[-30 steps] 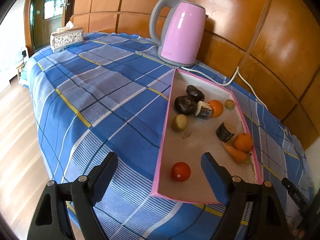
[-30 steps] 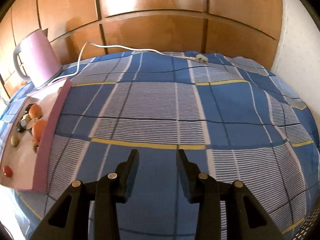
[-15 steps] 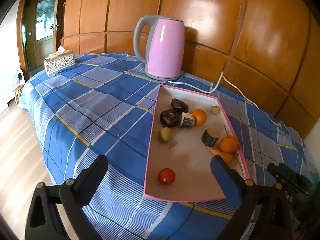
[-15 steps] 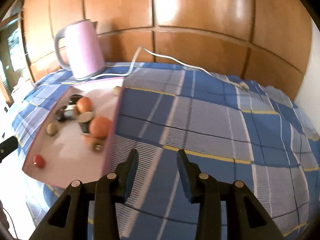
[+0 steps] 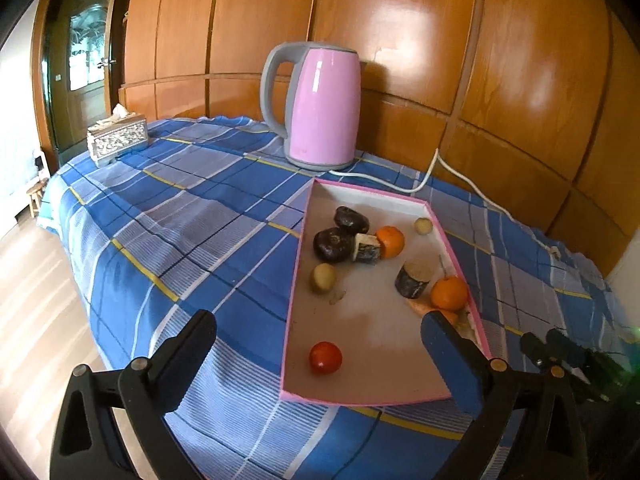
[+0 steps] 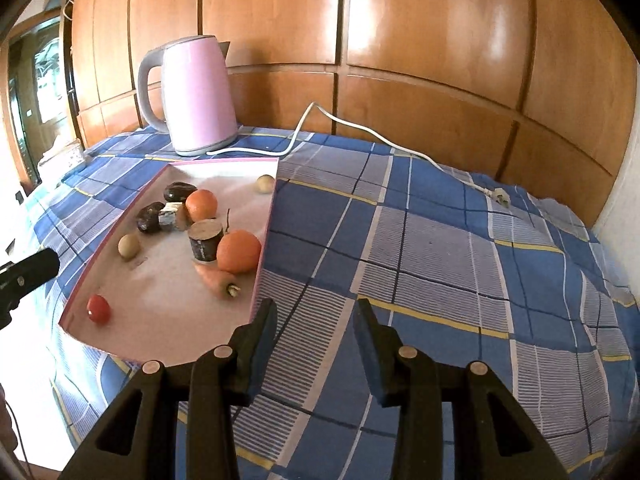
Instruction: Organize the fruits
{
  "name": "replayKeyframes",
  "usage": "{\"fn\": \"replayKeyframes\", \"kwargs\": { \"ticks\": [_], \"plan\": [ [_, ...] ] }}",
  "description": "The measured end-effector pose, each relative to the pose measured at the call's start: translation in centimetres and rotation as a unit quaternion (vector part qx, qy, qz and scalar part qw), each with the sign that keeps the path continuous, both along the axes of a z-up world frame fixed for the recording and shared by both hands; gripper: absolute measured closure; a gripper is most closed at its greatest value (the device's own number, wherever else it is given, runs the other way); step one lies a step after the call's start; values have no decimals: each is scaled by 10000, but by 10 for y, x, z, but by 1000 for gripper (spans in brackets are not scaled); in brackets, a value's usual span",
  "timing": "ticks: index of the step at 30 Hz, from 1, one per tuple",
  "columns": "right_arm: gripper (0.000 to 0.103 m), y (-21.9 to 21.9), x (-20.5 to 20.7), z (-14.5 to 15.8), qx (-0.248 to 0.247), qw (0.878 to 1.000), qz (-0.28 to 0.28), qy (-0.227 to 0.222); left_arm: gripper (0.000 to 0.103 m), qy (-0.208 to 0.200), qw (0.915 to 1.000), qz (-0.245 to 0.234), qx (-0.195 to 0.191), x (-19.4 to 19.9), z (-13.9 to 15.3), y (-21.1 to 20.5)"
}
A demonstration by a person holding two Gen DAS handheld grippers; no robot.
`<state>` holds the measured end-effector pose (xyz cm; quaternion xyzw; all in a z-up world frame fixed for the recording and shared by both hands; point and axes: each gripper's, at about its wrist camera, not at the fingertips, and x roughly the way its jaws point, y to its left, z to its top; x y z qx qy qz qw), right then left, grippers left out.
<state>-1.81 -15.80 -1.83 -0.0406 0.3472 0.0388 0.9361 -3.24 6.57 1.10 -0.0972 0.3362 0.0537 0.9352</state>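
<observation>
A pink-rimmed tray (image 5: 298,264) (image 6: 262,264) lies on the blue checked cloth. It holds a red tomato (image 5: 325,357) (image 6: 98,309) near its front edge, two oranges (image 5: 390,241) (image 5: 449,293), two dark fruits (image 5: 332,244), two small yellowish fruits (image 5: 323,278), two dark cut pieces (image 5: 413,280) and a carrot (image 6: 214,278). My left gripper (image 5: 316,334) hangs wide open above the tray's front end, holding nothing, with the tomato just below it. My right gripper (image 6: 314,314) hovers over the cloth beside the tray's right front corner, its jaws a narrow gap apart and empty.
A pink kettle (image 5: 320,108) (image 6: 196,96) stands behind the tray, its white cord (image 6: 360,128) trailing right to a loose plug (image 6: 500,197). A tissue box (image 5: 117,140) sits far left. Wood panelling backs the table. The table edge drops to wooden floor on the left.
The left jaws have spread wider and that gripper has lifted and drawn back a little. The right gripper has swung left, bringing the tray into its view. No fruit has moved.
</observation>
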Motion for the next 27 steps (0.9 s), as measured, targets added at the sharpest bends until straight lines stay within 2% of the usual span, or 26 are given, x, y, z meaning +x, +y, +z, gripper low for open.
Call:
{"fn": "replayKeyframes", "kwargs": {
  "ticks": [5,10,19,22,27],
  "plan": [
    [63,3,-1,-1,-5,10000,45,30,0,36,10000,72,55,1,-2,0],
    [63,5,-2,0,-21,10000,84,0,0,-101,9997,172,116,-2,0,2],
    [63,5,-2,-2,-24,9999,107,22,2,18,9995,-8,327,0,-6,-3],
    [63,3,-1,-3,-6,9999,95,40,5,40,9997,-76,221,1,-7,-2],
    [63,-3,1,-5,26,10000,8,94,5,97,9998,-98,109,4,-7,-2]
  ]
}}
